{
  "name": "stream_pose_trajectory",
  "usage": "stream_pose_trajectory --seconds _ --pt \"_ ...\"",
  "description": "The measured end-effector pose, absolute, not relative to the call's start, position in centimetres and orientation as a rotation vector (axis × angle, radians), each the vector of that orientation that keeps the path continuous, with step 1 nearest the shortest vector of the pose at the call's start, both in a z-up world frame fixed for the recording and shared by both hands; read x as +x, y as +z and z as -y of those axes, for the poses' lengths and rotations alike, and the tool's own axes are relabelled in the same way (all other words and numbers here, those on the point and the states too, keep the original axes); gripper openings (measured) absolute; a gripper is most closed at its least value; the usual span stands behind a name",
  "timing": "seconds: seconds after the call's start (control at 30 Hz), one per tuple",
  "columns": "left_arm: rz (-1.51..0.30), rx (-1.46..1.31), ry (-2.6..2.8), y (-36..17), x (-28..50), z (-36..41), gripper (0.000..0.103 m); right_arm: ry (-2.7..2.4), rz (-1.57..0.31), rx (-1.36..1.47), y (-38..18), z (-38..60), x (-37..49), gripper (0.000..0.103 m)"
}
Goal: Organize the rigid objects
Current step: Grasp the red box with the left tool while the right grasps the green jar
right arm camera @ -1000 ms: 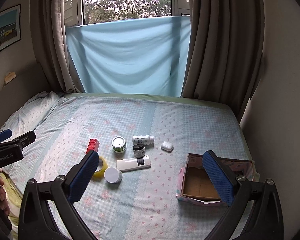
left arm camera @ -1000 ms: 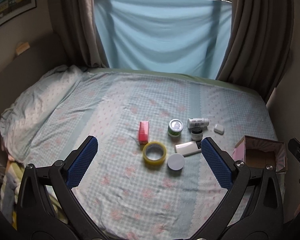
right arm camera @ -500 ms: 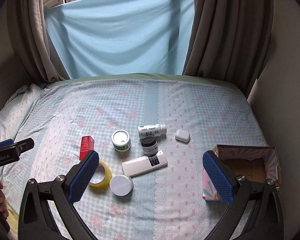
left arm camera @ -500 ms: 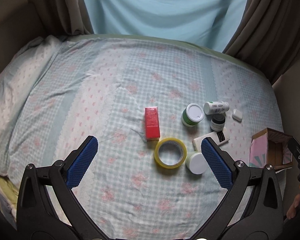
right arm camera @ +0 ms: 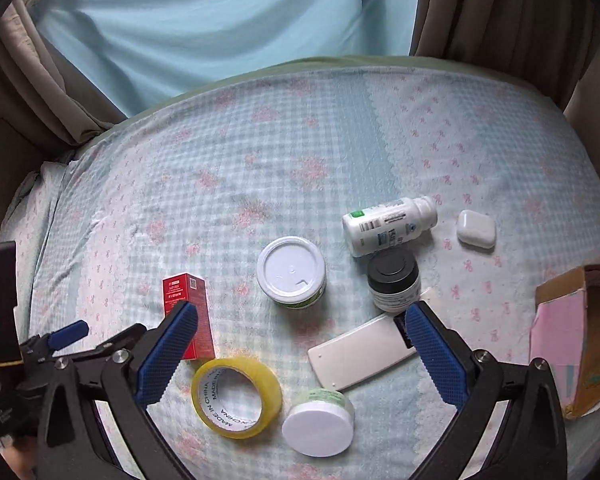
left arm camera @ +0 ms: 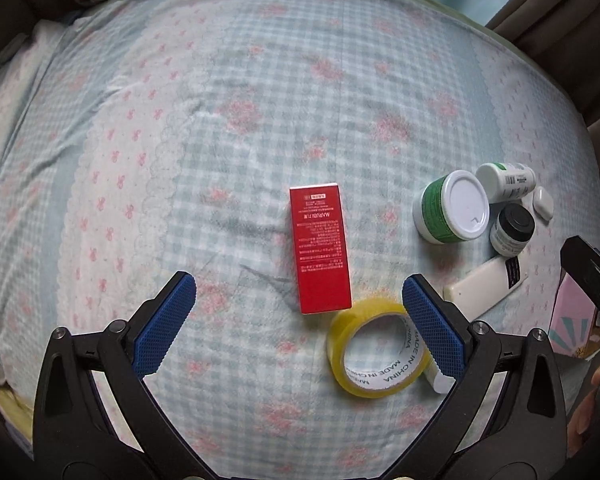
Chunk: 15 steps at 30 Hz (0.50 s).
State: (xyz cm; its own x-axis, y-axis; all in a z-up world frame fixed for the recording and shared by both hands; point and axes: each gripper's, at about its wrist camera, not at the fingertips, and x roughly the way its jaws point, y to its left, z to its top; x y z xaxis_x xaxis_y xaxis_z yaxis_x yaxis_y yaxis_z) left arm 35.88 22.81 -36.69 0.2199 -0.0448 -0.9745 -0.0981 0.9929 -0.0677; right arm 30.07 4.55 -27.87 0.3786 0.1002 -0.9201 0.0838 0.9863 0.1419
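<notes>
Both tools are held spread wide and empty above the bed [left arm camera: 260,92]. The left tool [left arm camera: 296,312] is aimed at the red box [left arm camera: 319,249], which lies flat on the sheet, its near end just beside the yellow tape roll [left arm camera: 376,350]. The right tool [right arm camera: 300,344] is aimed at the white remote [right arm camera: 360,352], with a white-lidded jar [right arm camera: 318,426] close in front of it. The open cardboard box [right arm camera: 580,340] is seen at the right edge of the bed, apparently the place for the items. For the red box, a grasp across its narrow width is judged best, with the pads [left arm camera: 164,322] lowered clear of the tape roll so that it is not dragged along. The soft sheet is likely to give, so a slow descent is advised.
</notes>
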Motion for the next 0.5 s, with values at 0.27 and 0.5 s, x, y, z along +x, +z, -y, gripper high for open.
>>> stream_pose_trajectory --seconds 0.27,0.5 --pt "-1.496 -0.139 0.083 -43.8 38.5 -22.4 0.096 -0.076 -1.406 0.335 -36.3 -5.3 36.1 0.103" --pt "-1.542 -0.188 0.113 -46.8 39.9 -22.6 0.085 -0.159 -1.522 0.419 -40.8 -4.7 39.1 0.091"
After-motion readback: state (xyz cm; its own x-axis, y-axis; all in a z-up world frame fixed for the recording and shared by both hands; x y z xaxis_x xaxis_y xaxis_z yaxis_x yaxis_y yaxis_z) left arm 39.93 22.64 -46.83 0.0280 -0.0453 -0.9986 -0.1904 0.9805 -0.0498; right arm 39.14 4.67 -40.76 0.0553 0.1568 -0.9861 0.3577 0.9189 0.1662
